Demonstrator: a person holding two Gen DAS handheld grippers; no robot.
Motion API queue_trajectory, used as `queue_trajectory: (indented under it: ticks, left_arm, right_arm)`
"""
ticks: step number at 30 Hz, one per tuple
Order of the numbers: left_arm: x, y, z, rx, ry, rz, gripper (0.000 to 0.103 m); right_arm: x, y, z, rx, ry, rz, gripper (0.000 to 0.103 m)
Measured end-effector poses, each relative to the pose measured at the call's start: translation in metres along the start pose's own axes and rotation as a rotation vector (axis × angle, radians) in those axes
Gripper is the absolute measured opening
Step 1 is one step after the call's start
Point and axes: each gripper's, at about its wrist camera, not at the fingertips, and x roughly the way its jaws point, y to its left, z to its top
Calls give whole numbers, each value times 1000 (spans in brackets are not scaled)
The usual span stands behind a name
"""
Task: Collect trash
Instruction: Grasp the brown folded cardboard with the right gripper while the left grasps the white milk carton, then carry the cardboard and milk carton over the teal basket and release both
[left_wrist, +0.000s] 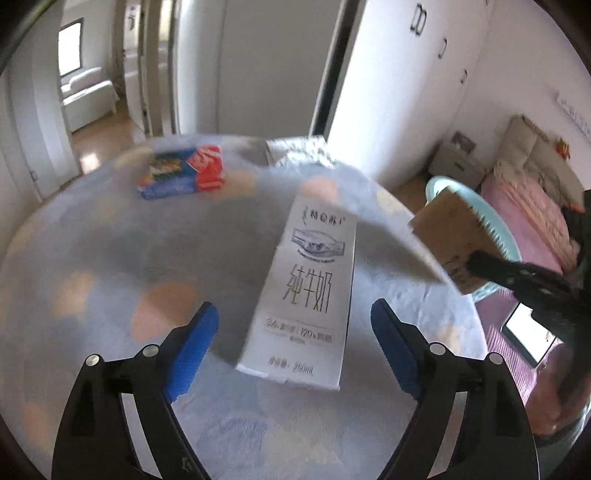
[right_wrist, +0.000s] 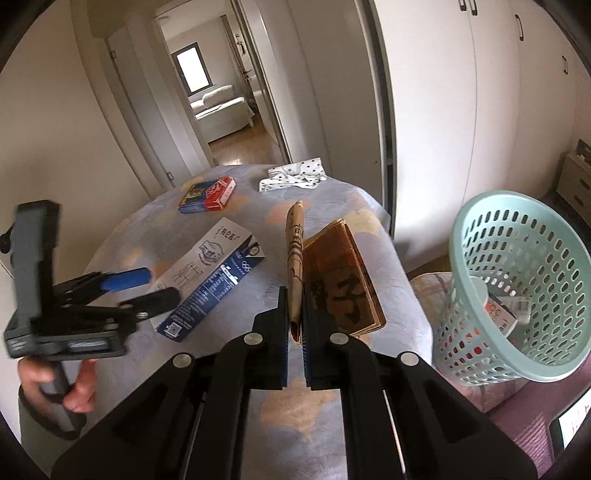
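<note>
A white milk carton lies flat on the patterned table, straight ahead of my open left gripper, between its blue pads and apart from them; it also shows in the right wrist view. My right gripper is shut on a flattened brown cardboard box, held above the table's right side; the same box shows in the left wrist view. A mint plastic basket stands to the right, with some trash inside.
A red and blue packet lies on the far left of the table. A white spotted cloth lies at the far edge. A wardrobe stands behind; a pink bed lies beyond the basket.
</note>
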Motion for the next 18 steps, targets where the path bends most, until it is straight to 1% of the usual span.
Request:
queue_trajectory:
  ticks: [2, 4, 5, 6, 7, 9, 10, 13, 16, 18]
  left_arm:
    - [7, -2, 2, 4, 17, 1, 78]
    - [12, -8, 3, 15, 41, 7, 69]
    - [13, -12, 3, 25, 51, 16, 67]
    - [15, -14, 1, 34, 59, 24, 58]
    - [18, -17, 1, 42, 73, 28, 54]
    - [15, -21, 0, 42, 63, 33, 53]
    - [12, -24, -1, 40, 50, 24, 53]
    - [-5, -35, 2, 27, -8, -44, 52]
    - [-18, -50, 9, 39, -63, -75, 52]
    - [-29, -65, 17, 50, -108, -112, 52]
  right_arm:
    - [-2, -1, 0, -1, -4, -4, 5]
    - [-5, -4, -1, -2, -9, -7, 5]
    - [-6, -5, -1, -4, -12, -11, 5]
    - [-9, -5, -1, -6, -17, -17, 5]
    - [-12, -5, -1, -10, -21, -22, 5]
    - [-17, -6, -2, -17, -33, -30, 5]
    - [-22, -6, -2, -20, -45, -34, 5]
    - [-38, -9, 0, -24, -85, -55, 5]
    - [-52, -18, 4, -8, -120, -67, 5]
    - [-61, -27, 6, 9, -142, -79, 5]
